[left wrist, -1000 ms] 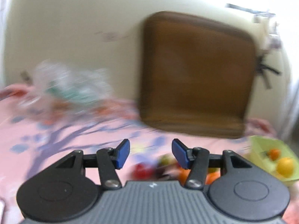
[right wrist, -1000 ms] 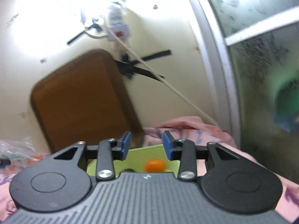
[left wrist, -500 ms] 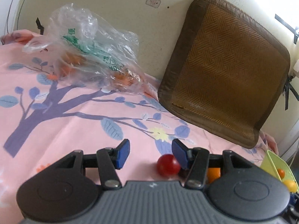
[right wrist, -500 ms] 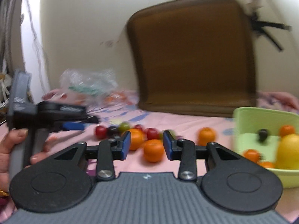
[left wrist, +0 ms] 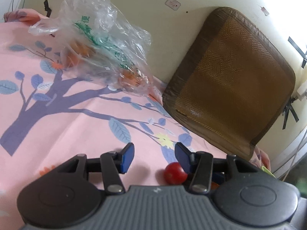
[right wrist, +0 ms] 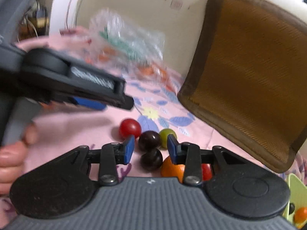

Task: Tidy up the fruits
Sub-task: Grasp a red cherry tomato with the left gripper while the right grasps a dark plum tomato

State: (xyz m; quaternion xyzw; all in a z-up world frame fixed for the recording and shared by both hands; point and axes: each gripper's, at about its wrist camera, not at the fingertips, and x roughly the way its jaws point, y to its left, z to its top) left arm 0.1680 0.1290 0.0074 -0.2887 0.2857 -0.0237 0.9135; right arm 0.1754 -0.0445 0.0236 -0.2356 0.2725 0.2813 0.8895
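Both of my grippers have swung down from facing the wall and the brown woven seat cushion (left wrist: 228,80) toward the loose fruit on the pink floral bedsheet (left wrist: 76,130).

My right gripper (right wrist: 150,149) hovers with its fingers open, holding nothing, just above two dark plums (right wrist: 149,140); a green grape (right wrist: 167,135) and a red cherry tomato (right wrist: 130,128) lie beside them, and an orange (right wrist: 171,169) peeks out under the right finger. My left gripper (left wrist: 153,158) is also open and empty, the same tomato (left wrist: 175,173) close by its right finger.

I judge the step to be picking a fruit for the green bin (right wrist: 296,195) (only its edge shows, with a small orange fruit inside). Next I should lower over one plum, centre it, then close gently.

Green print on the clear plastic bag (left wrist: 99,48) is too crumpled to read; the wall sticker (left wrist: 173,2) is illegible.
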